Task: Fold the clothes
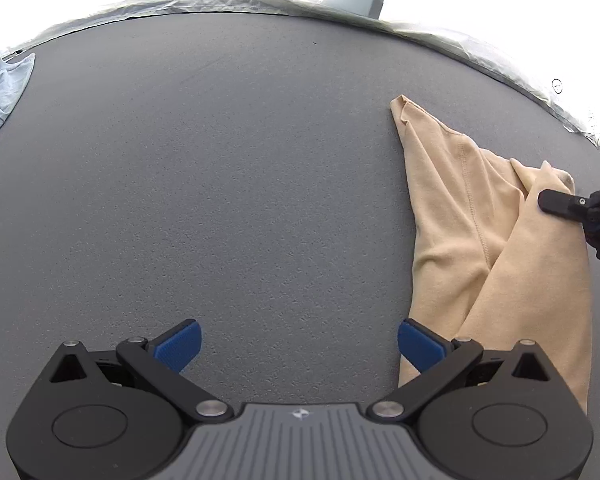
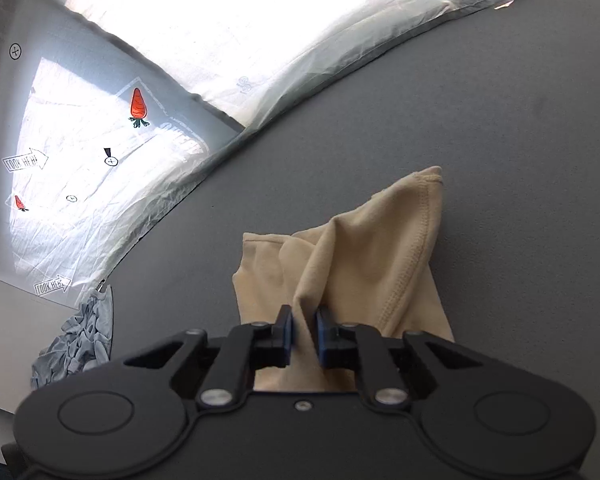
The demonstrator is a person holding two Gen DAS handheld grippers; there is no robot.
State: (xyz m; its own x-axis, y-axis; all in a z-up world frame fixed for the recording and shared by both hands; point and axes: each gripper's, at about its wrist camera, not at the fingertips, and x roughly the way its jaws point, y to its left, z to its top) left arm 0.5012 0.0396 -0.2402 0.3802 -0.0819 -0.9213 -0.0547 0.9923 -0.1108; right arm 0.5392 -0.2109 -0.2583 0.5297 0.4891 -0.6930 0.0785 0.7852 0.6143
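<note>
While clamped on a pinched ridge of the tan garment (image 2: 364, 264), right tool (image 2: 303, 336) with blue pads pressed into the cloth, jaws all but closed. Same tool seen at the right edge of the left wrist view, one black finger (image 1: 560, 202) laid against the bunched fabric. Garment crumpled on the grey table (image 1: 220, 160), a stitched hem running up to a peaked corner, one side lifted off the surface. Left tool (image 1: 299, 344) spread wide, holding nothing, its right pad just at the garment's near edge. Off to the side, well apart from the garment, a rumpled pale blue-grey cloth (image 2: 80, 340) at the table's edge. Beyond the far edge, crinkled silvery sheeting (image 2: 100, 168) printed with carrots, arrows and crossed circles. Nothing lying between the two tools but bare table.
</note>
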